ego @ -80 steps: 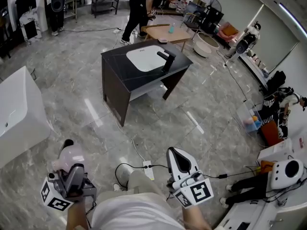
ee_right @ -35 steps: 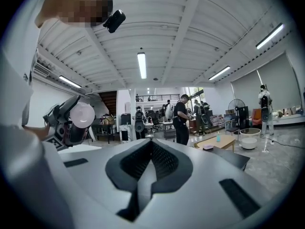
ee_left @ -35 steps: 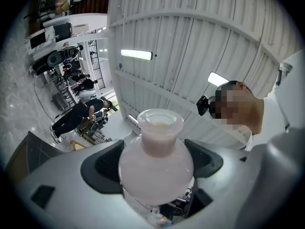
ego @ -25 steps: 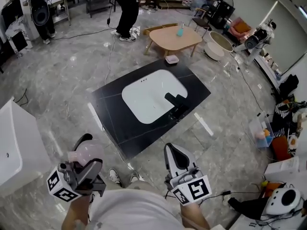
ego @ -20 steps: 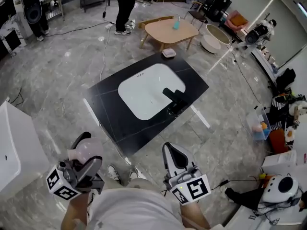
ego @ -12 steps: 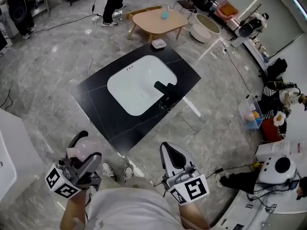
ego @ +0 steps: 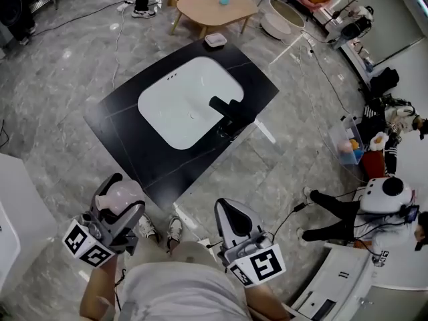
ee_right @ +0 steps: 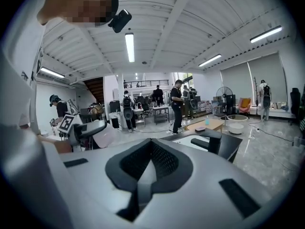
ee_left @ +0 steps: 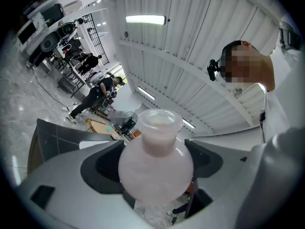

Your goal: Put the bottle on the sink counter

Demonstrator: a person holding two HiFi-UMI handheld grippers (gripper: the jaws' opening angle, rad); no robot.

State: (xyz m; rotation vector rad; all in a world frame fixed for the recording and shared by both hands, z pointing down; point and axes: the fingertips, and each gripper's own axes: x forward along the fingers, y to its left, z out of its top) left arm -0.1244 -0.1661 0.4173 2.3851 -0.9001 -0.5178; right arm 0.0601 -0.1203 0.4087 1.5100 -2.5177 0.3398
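Observation:
A round pale pink bottle [ee_left: 155, 156] with a short wide neck sits between the pads of my left gripper [ee_left: 155, 175], which is shut on its belly. In the head view the bottle [ego: 120, 196] and the left gripper [ego: 117, 209] are at the lower left, over the floor just short of the counter's near corner. The black sink counter [ego: 127, 156] with its white basin [ego: 180, 102] and black tap [ego: 227, 109] lies ahead at the centre. My right gripper [ego: 231, 219] is shut and empty at the lower middle.
A wooden low table [ego: 214, 9] with a small blue bottle stands beyond the counter. A small white dish [ego: 215, 40] rests on the counter's far corner. Cables run across the marble floor. A person [ego: 348, 209] and equipment are at the right. A white tub edge [ego: 10, 199] is at the left.
The counter has come closer and shifted left in the head view as I walk up to it. Both grippers keep their pose, with the bottle still held in the left.

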